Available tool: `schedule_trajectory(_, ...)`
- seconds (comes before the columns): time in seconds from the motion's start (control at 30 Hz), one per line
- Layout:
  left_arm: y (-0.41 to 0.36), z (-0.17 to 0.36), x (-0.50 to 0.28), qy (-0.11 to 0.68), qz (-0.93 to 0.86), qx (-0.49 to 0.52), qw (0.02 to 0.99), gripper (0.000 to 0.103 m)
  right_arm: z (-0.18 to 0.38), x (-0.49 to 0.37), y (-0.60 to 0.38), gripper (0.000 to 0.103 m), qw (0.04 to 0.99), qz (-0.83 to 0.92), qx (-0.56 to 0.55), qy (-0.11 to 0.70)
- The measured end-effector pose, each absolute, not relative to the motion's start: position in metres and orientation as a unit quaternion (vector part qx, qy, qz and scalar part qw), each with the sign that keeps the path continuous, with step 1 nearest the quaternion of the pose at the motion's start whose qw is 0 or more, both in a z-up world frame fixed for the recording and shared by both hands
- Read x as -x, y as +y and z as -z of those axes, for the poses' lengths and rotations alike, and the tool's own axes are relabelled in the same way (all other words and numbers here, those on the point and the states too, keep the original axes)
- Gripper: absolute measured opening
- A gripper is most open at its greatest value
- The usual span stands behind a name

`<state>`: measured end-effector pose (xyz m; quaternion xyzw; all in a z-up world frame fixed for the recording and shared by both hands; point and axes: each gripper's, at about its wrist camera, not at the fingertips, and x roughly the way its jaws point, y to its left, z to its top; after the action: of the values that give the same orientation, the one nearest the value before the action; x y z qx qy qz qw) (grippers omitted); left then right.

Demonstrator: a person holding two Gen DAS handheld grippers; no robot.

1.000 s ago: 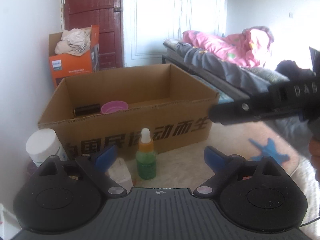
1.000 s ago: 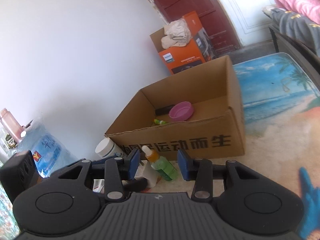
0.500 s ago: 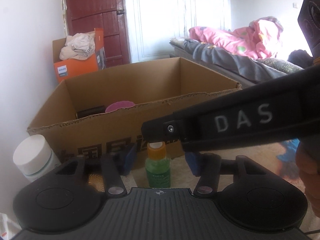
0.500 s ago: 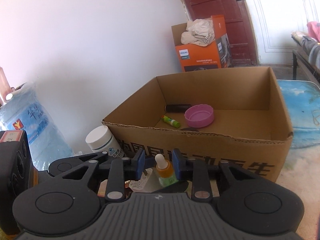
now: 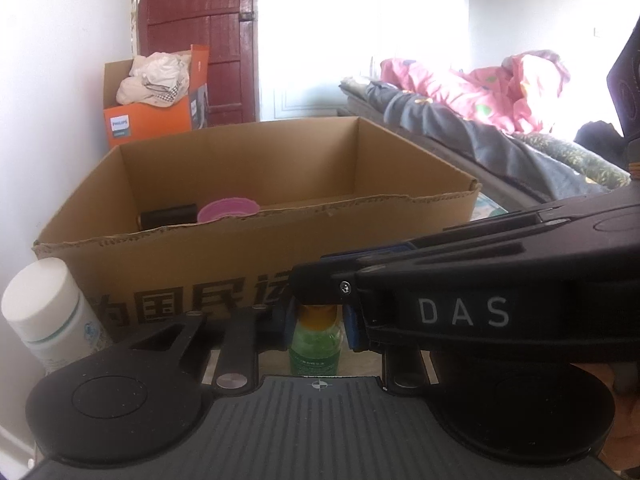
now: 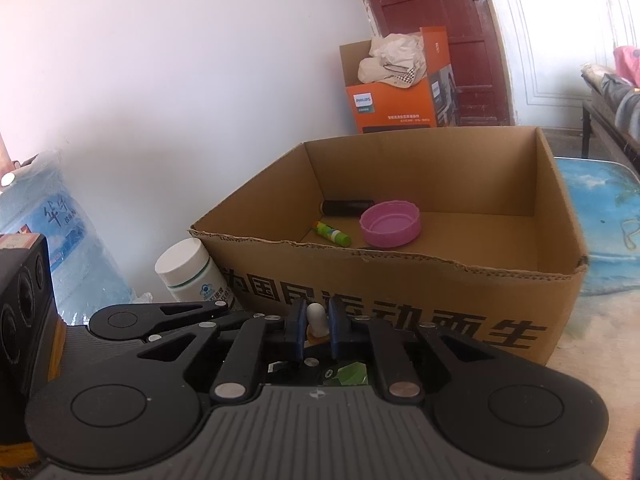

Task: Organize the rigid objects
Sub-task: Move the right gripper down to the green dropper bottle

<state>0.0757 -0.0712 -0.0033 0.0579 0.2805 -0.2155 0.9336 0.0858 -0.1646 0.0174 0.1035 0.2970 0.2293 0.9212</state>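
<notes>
box: cardboard box (image 6: pixel 400 280) is your landmark, open top, near wall facing you.
done: three things already lie in the box, toward its left rear corner: pink lid (image 6: pixel 390 224), black cylinder (image 6: pixel 347 207), glue stick (image 6: pixel 332 233).
in hand: green dropper bottle (image 5: pixel 316 344) stands upright just in front of the box's near wall, not yet in.
left gripper (image 5: pixel 316 322): jaws have just been closing; pads now sit against the bottle's green body, one each side. Looks like a grip.
right gripper (image 6: pixel 314 326): jaws have just been closing too; nearly shut on the bottle's white dropper tip (image 6: pixel 316 318), above your left gripper.
left to do: white-capped jar (image 6: pixel 188 270) stands outside, by the box's front-left corner. A pale packet under the grippers can't be made out.
progress: roughly halfway, my read. You have the bottle but haven't lifted it over the box wall.
risk: two grips on one small bottle; pulling apart could pop the dropper cap.
</notes>
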Motion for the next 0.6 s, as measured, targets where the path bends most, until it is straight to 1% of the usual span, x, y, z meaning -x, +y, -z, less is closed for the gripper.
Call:
schedule_trajectory(0.27,-0.084,0.003,-0.069,0.288,0.254,-0.031,0.923,0.023,-0.019,-0.066,-0.188,0.013,0.925,-0.204,-0.104,0.303)
schedule_trajectory(0.47,-0.098,0.005,-0.057,0.286,0.288,-0.033,0.913,0.023,-0.021,-0.050,-0.210,0.013,0.927,-0.184,-0.109,0.308)
schedule_trajectory(0.53,-0.100,0.005,-0.053,0.281,0.292,-0.044,0.913,0.025,-0.021,-0.047,-0.214,0.013,0.927,-0.183,-0.112,0.309)
schedule_trajectory(0.6,-0.102,0.006,-0.051,0.278,0.288,-0.059,0.914,0.029,-0.020,-0.046,-0.218,0.013,0.926,-0.181,-0.117,0.309)
